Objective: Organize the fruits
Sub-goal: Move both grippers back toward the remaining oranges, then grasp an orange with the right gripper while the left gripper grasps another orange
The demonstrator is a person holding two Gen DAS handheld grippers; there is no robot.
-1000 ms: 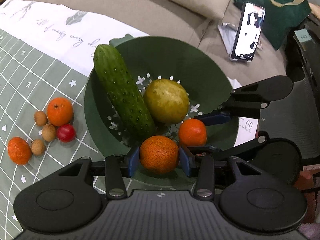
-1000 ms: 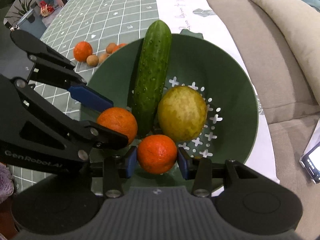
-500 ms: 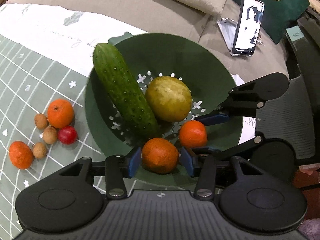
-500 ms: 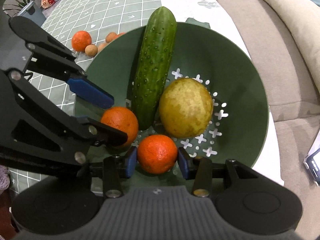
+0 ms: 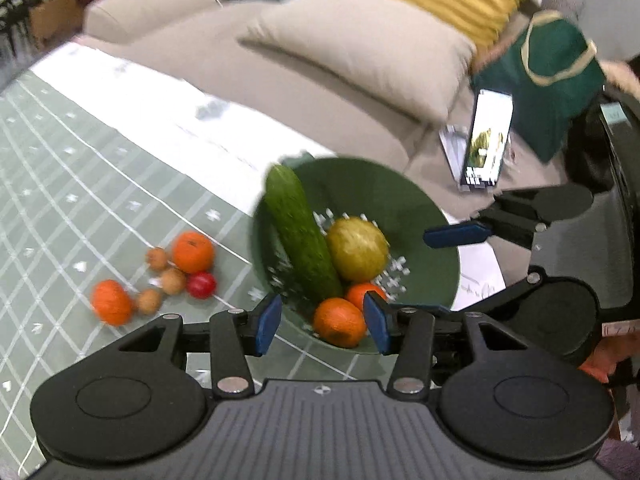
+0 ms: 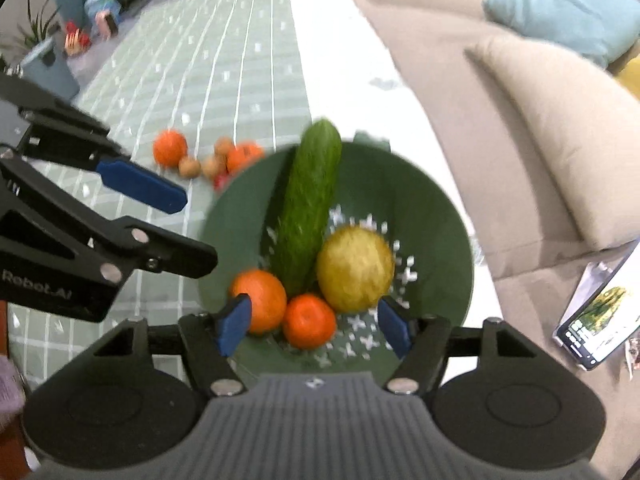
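Observation:
A green colander bowl (image 5: 420, 216) (image 6: 432, 216) holds a cucumber (image 5: 300, 236), a yellow-green round fruit (image 5: 357, 250) and two tangerines (image 5: 339, 322) (image 5: 362, 294). My left gripper (image 5: 322, 320) hovers open above the bowl's near rim, its pads clear of the tangerine below. My right gripper (image 6: 314, 324) hangs over the bowl with its jaws opening wide; the tangerines (image 6: 310, 322) (image 6: 258, 300) lie beneath, untouched. Left of the bowl on the cloth lie two more tangerines (image 5: 193, 252) (image 5: 111, 302), small brown fruits (image 5: 173, 280) and a small red fruit (image 5: 201, 285).
The green grid tablecloth (image 5: 80, 184) stretches away to the left. A beige sofa with cushions (image 5: 360, 44) runs behind the bowl. A phone on a stand (image 5: 486, 140) and a green bag (image 5: 552, 76) sit on the sofa at the right.
Both grippers have let go of their tangerines, which now lie in the bowl. Both have risen and drawn back from the bowl, and the right jaws have spread much wider.

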